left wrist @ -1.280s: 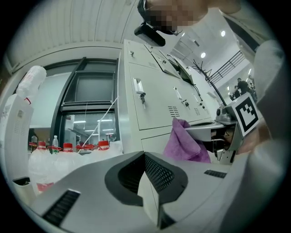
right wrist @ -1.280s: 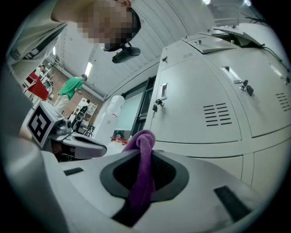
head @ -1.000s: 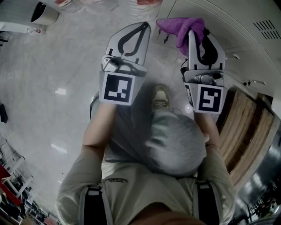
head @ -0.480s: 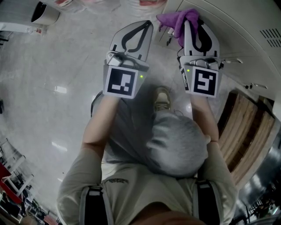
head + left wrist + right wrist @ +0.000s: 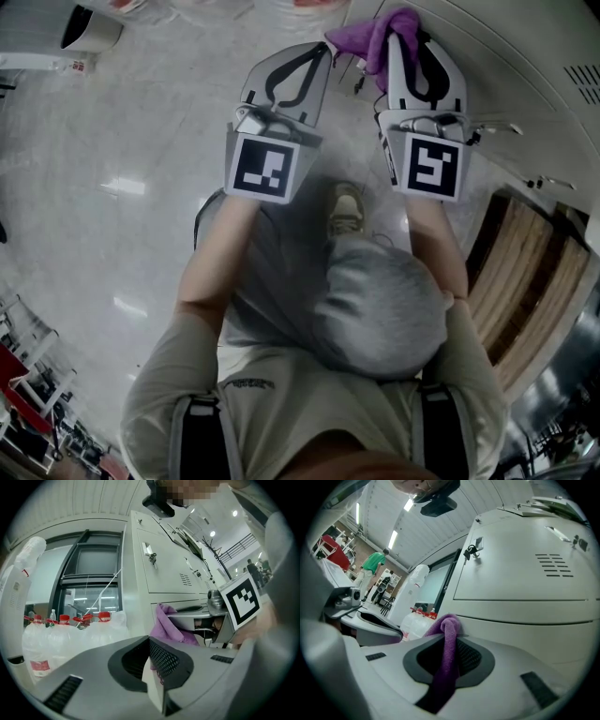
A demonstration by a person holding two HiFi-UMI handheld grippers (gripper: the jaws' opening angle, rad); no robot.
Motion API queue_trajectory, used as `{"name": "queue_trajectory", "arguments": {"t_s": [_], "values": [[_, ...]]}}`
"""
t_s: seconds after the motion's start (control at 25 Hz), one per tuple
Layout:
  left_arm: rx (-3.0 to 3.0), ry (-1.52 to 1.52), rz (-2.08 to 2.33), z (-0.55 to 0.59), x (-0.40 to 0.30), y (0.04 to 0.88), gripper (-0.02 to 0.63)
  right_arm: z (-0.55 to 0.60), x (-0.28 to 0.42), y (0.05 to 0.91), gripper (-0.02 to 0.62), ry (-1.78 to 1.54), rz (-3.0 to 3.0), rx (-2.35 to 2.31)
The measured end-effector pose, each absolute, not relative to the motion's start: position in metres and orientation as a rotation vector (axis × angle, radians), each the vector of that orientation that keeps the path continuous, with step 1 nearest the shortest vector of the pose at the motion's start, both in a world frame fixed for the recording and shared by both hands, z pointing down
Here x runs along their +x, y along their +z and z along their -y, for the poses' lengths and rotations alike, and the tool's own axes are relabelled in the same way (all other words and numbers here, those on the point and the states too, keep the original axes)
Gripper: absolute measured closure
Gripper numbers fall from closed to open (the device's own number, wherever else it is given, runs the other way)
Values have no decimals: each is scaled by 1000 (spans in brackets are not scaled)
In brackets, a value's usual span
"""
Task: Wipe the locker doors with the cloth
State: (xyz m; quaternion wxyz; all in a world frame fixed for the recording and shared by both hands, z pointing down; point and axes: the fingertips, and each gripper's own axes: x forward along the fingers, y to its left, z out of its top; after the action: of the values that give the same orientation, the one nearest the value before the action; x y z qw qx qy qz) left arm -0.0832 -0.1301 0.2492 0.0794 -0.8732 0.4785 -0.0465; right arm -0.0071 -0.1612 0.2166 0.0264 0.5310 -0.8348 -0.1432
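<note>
My right gripper (image 5: 405, 33) is shut on a purple cloth (image 5: 367, 36), which bunches out past its tips against the grey locker doors (image 5: 525, 66). In the right gripper view the cloth (image 5: 447, 653) runs as a folded strip between the closed jaws, right before a locker door (image 5: 520, 569) with a key lock and vent slots. My left gripper (image 5: 314, 54) hangs beside it, shut and holding nothing. From the left gripper view I see the cloth (image 5: 165, 627) and the right gripper's marker cube (image 5: 243, 603) in front of the lockers (image 5: 168, 569).
Packs of red-capped water bottles (image 5: 61, 634) stand left of the lockers by a window. A wooden bench (image 5: 525, 281) lies to my right. A white bin (image 5: 91, 28) sits far left on the glossy floor. People (image 5: 372, 571) stand in the distance.
Both grippers have moved forward and up toward the lockers; the right one carried the cloth closer to the door. Both stayed shut.
</note>
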Motion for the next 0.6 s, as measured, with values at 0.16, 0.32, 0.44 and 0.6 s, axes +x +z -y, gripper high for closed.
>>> {"name": "queue_trajectory", "arguments": {"t_s": [0.16, 0.32, 0.44, 0.6], "values": [[-2618, -148, -1431, 132, -82, 250, 603, 162, -6, 217, 543, -449, 2575, 1638], [-2624, -136, -1414, 133, -77, 247, 603, 160, 0, 216, 543, -450, 2559, 1648], [-2634, -127, -1385, 133, -68, 244, 603, 158, 13, 216, 543, -449, 2533, 1672], [-2667, -117, -1322, 132, -46, 243, 603, 153, 37, 214, 541, -458, 2484, 1723]]}}
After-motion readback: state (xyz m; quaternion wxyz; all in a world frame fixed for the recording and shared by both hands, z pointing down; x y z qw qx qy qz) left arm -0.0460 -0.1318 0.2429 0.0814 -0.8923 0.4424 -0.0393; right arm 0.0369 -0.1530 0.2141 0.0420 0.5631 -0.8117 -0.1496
